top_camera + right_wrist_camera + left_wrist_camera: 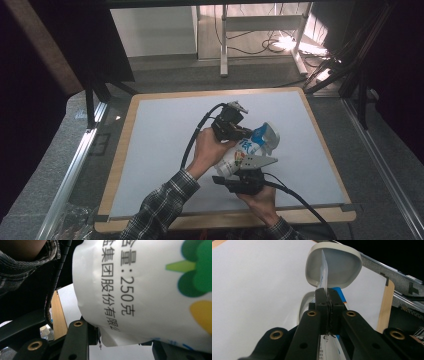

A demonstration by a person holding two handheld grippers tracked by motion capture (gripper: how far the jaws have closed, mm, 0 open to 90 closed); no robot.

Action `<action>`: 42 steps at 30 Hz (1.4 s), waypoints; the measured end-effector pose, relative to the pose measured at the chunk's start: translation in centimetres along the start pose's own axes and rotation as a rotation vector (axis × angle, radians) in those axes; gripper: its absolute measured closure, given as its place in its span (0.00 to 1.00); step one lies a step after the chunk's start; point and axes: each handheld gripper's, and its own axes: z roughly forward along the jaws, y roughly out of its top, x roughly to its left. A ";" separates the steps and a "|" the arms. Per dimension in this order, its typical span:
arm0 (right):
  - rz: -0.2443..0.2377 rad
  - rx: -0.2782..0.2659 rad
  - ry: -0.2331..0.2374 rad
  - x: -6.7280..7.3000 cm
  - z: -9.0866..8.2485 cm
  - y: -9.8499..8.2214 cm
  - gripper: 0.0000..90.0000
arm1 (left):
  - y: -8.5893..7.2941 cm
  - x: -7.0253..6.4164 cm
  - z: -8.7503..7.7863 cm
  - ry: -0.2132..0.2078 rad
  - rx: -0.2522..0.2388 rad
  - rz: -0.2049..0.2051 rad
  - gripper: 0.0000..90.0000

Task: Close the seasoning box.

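Pouch (246, 151) held above white mat (160, 150), right of centre; long axis runs near-left to far-right, spout end with grey cap (270, 136) at far right. Left gripper (239, 131): jaws pinched narrow, clamping thin flap of pouch (323, 275) just below cap (342, 267). Right gripper (239, 175): jaws part-open, gripping pouch body (150, 290) at near-left end. Print on pouch: "250克", row of Chinese characters, green and yellow leaf graphic, blue band near spout

The left hand-held gripper (239, 131) is clamped tight; the right hand-held gripper (243, 172) grips with jaws part-spread.
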 end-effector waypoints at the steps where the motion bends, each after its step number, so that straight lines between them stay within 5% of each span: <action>1: -0.001 -0.001 0.000 0.0 0.0 0.0 0.69 | 0.0 0.0 0.0 0.000 0.001 0.000 0.98; 42: -0.004 -0.009 0.012 0.0 -0.1 0.2 0.69 | 0.3 0.3 0.1 -0.013 0.012 -0.016 0.98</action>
